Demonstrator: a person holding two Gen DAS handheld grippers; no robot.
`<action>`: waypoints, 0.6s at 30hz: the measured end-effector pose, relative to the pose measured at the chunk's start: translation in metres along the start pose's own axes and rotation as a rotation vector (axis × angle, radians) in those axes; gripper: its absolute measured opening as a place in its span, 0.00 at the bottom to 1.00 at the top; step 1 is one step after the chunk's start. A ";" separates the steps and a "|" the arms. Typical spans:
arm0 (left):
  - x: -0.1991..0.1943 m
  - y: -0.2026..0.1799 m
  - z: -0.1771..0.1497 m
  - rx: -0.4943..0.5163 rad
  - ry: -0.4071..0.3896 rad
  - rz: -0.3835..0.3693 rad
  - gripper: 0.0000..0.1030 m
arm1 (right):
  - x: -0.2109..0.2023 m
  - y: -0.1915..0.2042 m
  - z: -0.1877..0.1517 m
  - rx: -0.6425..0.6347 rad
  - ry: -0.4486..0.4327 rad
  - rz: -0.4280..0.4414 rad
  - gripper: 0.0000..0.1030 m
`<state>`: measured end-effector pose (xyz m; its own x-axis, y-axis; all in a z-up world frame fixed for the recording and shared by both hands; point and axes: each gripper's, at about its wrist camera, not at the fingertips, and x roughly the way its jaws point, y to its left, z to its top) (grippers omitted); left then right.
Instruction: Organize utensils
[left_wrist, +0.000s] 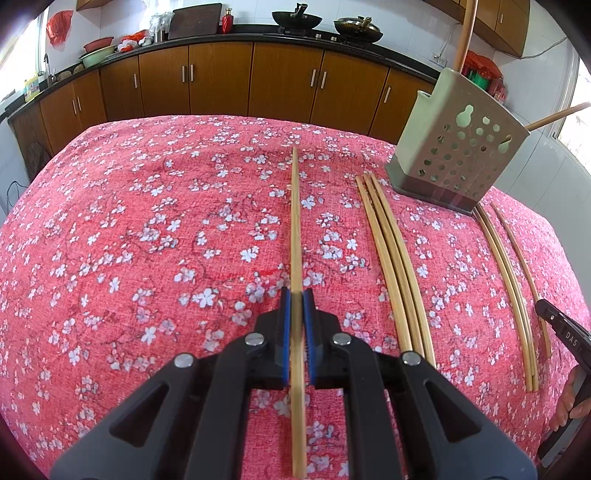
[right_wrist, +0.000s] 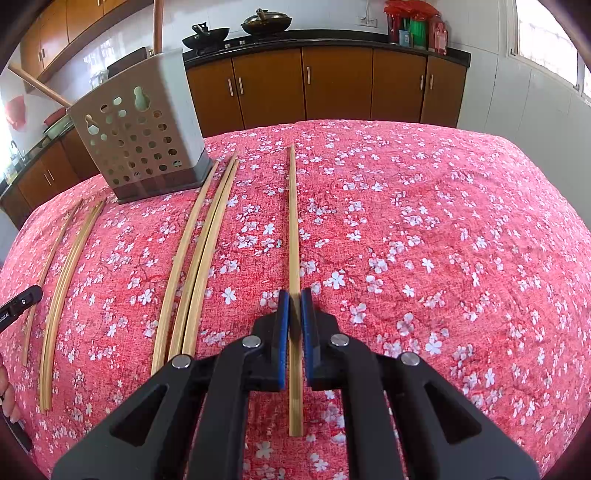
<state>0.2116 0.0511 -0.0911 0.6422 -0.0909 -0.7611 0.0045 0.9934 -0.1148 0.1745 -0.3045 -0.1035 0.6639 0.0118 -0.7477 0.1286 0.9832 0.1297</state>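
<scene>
left hand-held gripper (left_wrist: 296, 295) clamps chopstick (left_wrist: 295, 221) | right hand-held gripper (right_wrist: 294, 295) likewise | both point away

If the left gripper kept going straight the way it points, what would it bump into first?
Probably the red flowered tablecloth, since the left gripper, shut on a pale wooden chopstick, tilts down at it. Nothing else lies ahead, though depth is unclear.

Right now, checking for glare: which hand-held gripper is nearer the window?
Right. The right hand-held gripper has the window off its right side; the left hand-held gripper sits farther away, on its left.
</scene>
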 end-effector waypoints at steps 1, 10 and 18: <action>0.000 0.000 0.000 0.000 0.000 0.000 0.10 | 0.000 0.000 0.000 0.000 0.000 0.000 0.08; 0.000 0.000 0.001 -0.001 0.001 -0.002 0.10 | 0.000 0.000 0.000 0.001 0.000 0.001 0.08; 0.001 -0.001 0.001 -0.003 0.001 -0.004 0.10 | 0.000 0.000 0.000 0.001 0.000 0.002 0.08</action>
<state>0.2123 0.0506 -0.0912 0.6413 -0.0953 -0.7614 0.0052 0.9928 -0.1199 0.1744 -0.3048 -0.1036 0.6645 0.0134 -0.7472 0.1282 0.9830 0.1316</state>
